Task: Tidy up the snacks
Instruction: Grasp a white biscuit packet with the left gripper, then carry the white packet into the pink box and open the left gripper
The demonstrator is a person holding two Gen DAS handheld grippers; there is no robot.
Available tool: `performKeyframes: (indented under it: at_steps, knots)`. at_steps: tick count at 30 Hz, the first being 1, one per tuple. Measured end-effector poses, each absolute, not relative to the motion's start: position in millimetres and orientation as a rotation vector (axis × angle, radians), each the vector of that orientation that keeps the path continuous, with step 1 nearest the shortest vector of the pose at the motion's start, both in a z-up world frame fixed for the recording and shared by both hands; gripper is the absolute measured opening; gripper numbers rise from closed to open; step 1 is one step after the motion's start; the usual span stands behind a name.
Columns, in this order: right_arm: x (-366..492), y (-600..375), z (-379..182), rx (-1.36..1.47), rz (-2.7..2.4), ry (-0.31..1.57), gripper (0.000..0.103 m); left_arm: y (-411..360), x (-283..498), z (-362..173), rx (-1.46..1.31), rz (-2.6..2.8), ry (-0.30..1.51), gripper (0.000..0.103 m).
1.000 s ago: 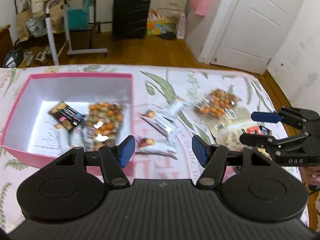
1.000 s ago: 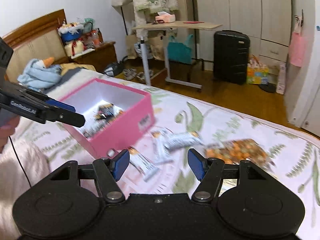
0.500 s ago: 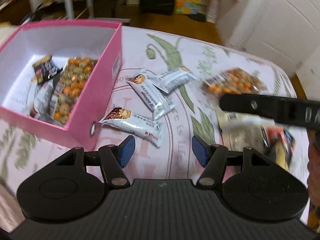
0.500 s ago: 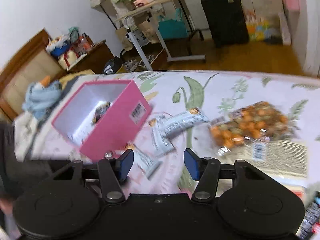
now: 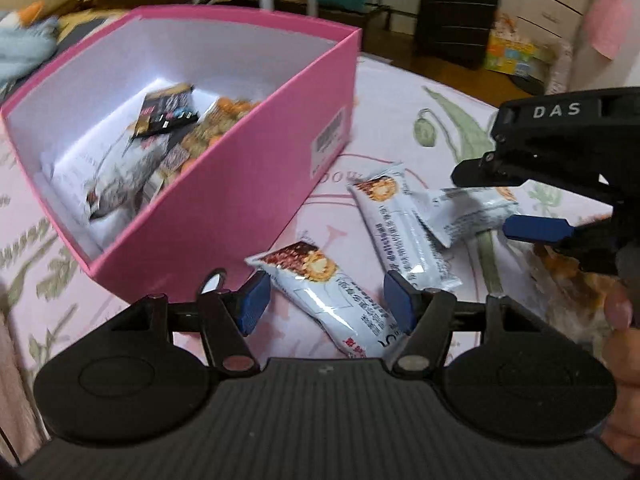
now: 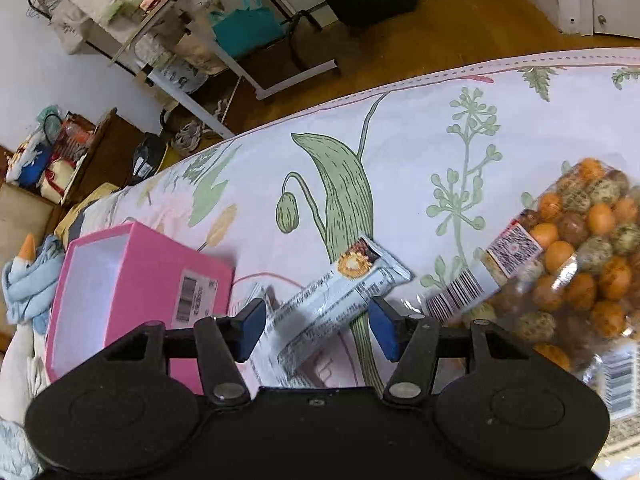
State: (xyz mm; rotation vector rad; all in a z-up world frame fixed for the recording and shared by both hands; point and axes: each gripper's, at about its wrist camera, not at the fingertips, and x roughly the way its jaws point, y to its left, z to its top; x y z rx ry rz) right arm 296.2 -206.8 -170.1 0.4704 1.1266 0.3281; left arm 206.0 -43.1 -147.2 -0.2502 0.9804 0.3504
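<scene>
Three white snack bars lie on the flowered bedsheet (image 6: 420,152) just beside the open pink box (image 5: 240,200), which already holds a dark packet, some pale wrappers and a bag of orange coated nuts. In the left wrist view the nearest snack bar (image 5: 332,300) lies with its long axis running from upper left to lower right, its picture end pointing toward the box's near corner and its other end passing under the claw body. The left claw (image 5: 326,304) hangs over it with its blue pads on either side, apart from the wrapper, so it stands released. The middle snack bar (image 5: 400,228) lies almost parallel to the first, picture end up toward the box's barcode label. The third snack bar (image 5: 468,212) lies crosswise, its lower left end over the middle bar's edge. In the right wrist view that third bar runs from lower left to upper right, picture end pointing away toward the green leaf print. The right claw (image 6: 316,330) straddles its lower half; its jaws have just been shifting, closing and then parting a little, and the pads stand clear of the wrapper, so it too is released. To the right of this claw lies a clear bag of orange and speckled nuts (image 6: 580,256), touching no bar.
</scene>
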Motion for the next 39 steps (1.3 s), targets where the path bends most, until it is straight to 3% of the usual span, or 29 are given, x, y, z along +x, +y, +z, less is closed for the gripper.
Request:
performKeyframes:
  at_steps: [5, 13, 23, 39]
  knots:
    - [308, -198, -180, 0.474, 0.294, 1.115, 0.061, -40, 211, -164, -0.31, 0.434, 1.006, 0.057]
    - [300, -184, -179, 0.288, 0.282, 1.04, 0.042, -23, 202, -164, -0.394, 0.379, 0.985, 0.043]
    - [267, -219, -158, 0.398, 0.437, 0.98, 0.04, -11, 184, -154, -0.411, 0.243, 1.034, 0.03]
    - [172, -205, -145, 0.234, 0.647, 1.027, 0.04, 9, 137, -130, -0.307, 0.053, 1.086, 0.027]
